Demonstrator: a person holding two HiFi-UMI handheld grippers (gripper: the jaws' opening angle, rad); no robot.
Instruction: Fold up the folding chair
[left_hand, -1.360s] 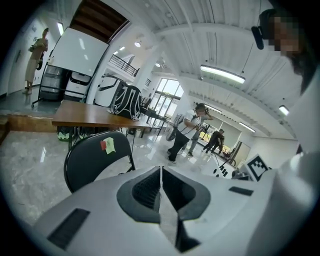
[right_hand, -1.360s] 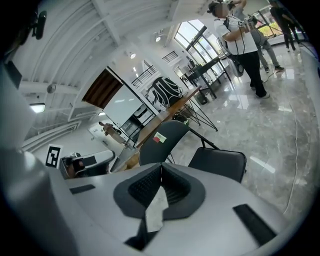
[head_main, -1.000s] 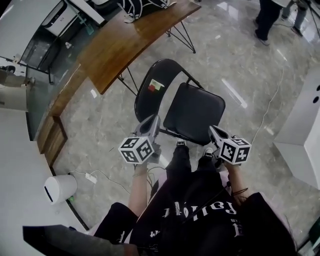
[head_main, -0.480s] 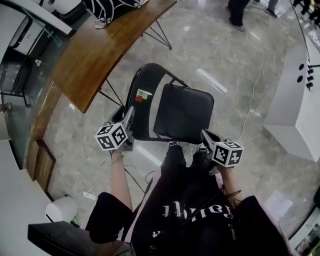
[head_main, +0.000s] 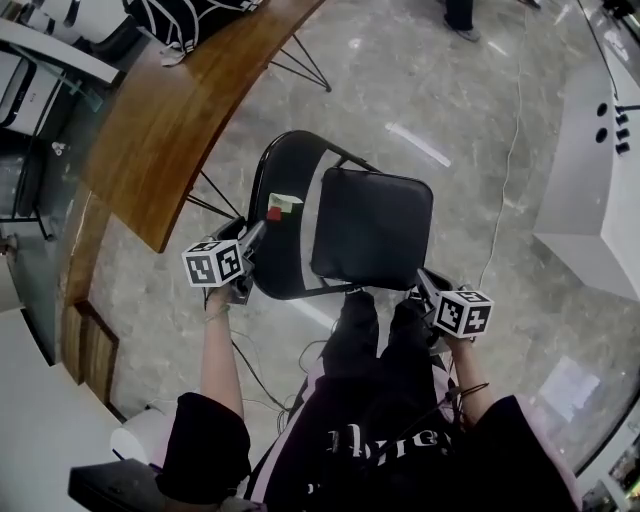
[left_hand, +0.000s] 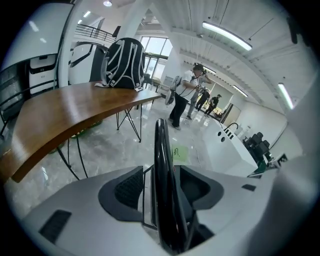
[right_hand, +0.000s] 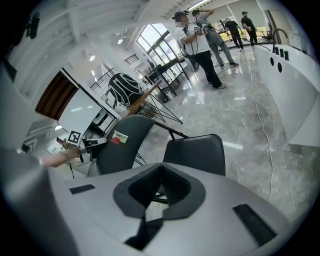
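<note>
Head view: at the left I see the wooden desk (head_main: 170, 120), and just beside its near end my left gripper (head_main: 252, 238) sits at the outer edge of the folding chair (head_main: 372, 228). The chair stands unfolded on the marble floor (head_main: 500, 150), right in front of my legs. Its backrest (head_main: 285, 250) is on the left and its seat on the right, so it faces the frame's right and its long axis runs left to right. In the left gripper view the backrest's black rim (left_hand: 164, 165) rises upright between the jaws. They have just been opening and now stand spread around the rim without clamping it. At the right, my right gripper (head_main: 424, 279) hangs by the seat's near right corner, clenched on nothing. A second ago the left gripper was closed and close to my knees at the seat's front; now it is out at the backrest. The right one has dropped lower.
</note>
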